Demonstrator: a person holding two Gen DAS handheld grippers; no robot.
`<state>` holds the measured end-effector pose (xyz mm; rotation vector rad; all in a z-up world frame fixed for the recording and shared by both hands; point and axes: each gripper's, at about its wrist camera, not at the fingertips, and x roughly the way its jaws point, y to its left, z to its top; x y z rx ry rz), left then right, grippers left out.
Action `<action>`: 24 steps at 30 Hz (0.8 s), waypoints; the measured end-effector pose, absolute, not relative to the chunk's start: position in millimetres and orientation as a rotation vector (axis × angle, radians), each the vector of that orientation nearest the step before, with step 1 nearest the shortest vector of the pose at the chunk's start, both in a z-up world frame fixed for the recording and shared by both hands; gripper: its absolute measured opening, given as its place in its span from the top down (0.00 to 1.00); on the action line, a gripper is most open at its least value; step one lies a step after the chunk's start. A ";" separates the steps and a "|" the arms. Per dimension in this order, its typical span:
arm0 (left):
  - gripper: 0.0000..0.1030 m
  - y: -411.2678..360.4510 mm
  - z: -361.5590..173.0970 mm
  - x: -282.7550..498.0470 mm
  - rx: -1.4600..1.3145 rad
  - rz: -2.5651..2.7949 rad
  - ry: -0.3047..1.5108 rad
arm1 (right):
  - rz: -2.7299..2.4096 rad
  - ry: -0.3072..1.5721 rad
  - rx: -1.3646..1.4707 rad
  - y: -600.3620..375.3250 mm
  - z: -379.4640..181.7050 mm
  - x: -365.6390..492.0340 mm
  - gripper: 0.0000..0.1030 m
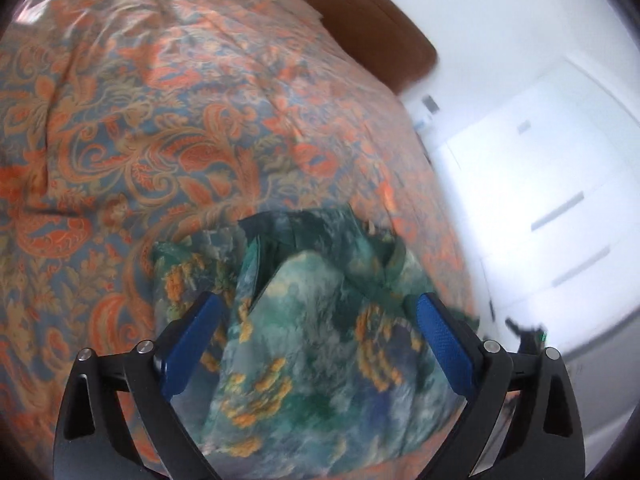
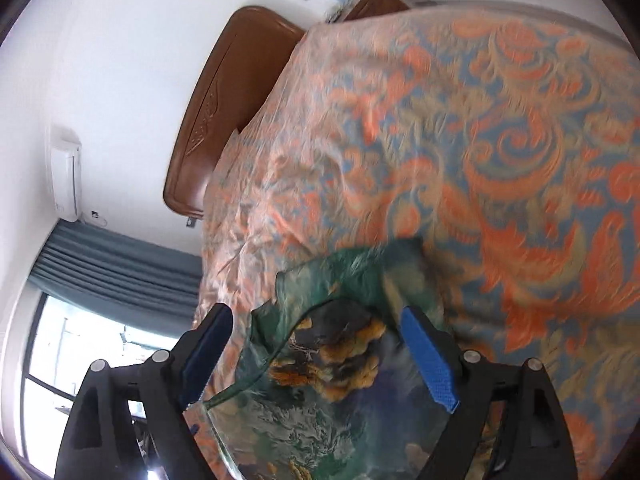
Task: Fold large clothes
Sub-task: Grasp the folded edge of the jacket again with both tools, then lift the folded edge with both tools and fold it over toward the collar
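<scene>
While both claws stand spread wide, the green garment (image 1: pixel 320 344) lies loose on the bed, on top of the orange-and-blue patterned bedspread (image 1: pixel 168 128). From the left wrist view, the left claw (image 1: pixel 320 312) has its blue pads well apart, one at about seven o'clock and the other at about five o'clock of the picture, and the crumpled cloth with its yellow-orange flowers sits between them without either pad (image 1: pixel 440 340) pressing on it. A dark fold of the garment rises toward twelve o'clock from the claw. The brown wooden headboard (image 1: pixel 372 20) shows at one o'clock, and white cupboard fronts (image 1: pixel 540 200) fill the three o'clock side.

From the right wrist view, the right claw (image 2: pixel 316 320) is likewise spread, its pads clear of the cloth. The garment (image 2: pixel 332 412) lies between its fingers, with a thin green hem curling up toward twelve o'clock. The bedspread (image 2: pixel 500 140) stretches away from one to three o'clock, blurred. The headboard (image 2: pixel 224 112) stands at eleven o'clock, an air conditioner (image 2: pixel 66 176) hangs on the wall at nine o'clock, and a grey-blue curtain (image 2: pixel 112 264) tops a bright window (image 2: pixel 80 344) at eight o'clock.
</scene>
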<state>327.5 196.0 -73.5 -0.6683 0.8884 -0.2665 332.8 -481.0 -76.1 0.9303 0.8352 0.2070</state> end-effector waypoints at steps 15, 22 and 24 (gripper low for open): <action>0.89 119.0 -115.6 351.0 -0.217 -0.052 1.055 | 0.037 1.037 0.009 -359.9 -95.4 322.4 0.85; 0.91 135.4 -53.2 316.0 -0.199 0.004 0.820 | -0.085 0.823 -0.233 -336.7 -43.9 295.0 0.90; 0.91 132.7 -38.0 318.8 -0.173 0.027 0.760 | -0.094 0.753 -0.232 -331.6 -24.0 296.8 0.90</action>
